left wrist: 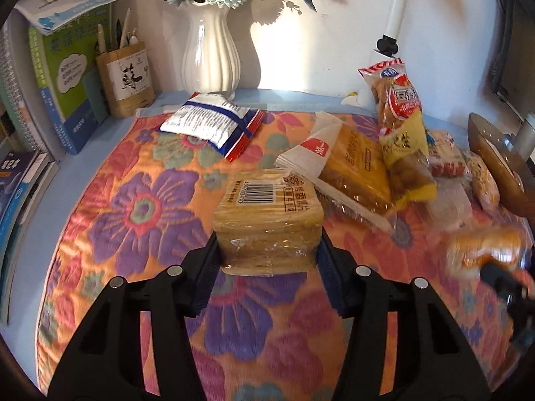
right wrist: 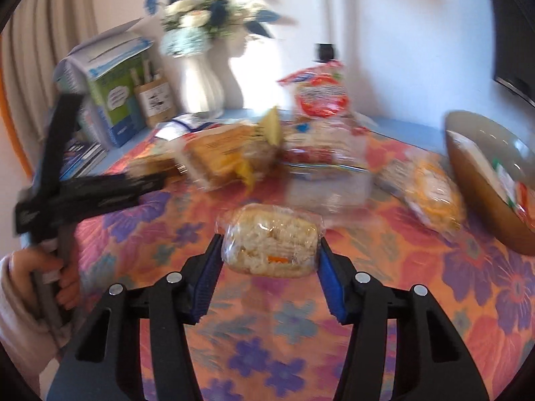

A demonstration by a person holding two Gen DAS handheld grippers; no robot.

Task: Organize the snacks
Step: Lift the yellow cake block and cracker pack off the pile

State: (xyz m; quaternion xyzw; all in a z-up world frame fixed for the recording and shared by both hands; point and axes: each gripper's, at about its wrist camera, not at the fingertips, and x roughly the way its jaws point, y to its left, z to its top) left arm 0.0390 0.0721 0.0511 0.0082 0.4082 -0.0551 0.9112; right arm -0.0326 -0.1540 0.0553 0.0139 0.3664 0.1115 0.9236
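My left gripper [left wrist: 269, 250] is shut on a clear-wrapped pack of brown toast slices [left wrist: 267, 210] with a barcode on top, held above the flowered cloth [left wrist: 140, 220]. My right gripper [right wrist: 269, 250] is shut on a clear-wrapped pale rice cracker [right wrist: 271, 237], held above the cloth. In the left wrist view a pile of snack packs [left wrist: 394, 160] lies at the right, and a blue-white packet [left wrist: 214, 122] lies at the back. A brown bowl [right wrist: 481, 173] at the right holds a red-green-white packet [right wrist: 511, 187]. The right wrist view is blurred.
A white vase with blue flowers [left wrist: 210, 53], a bamboo pen holder [left wrist: 128, 80] and books [left wrist: 63, 77] stand along the back left. A white lamp arm [left wrist: 398, 10] rises at the back right. The left gripper body and hand [right wrist: 57, 183] show at the left.
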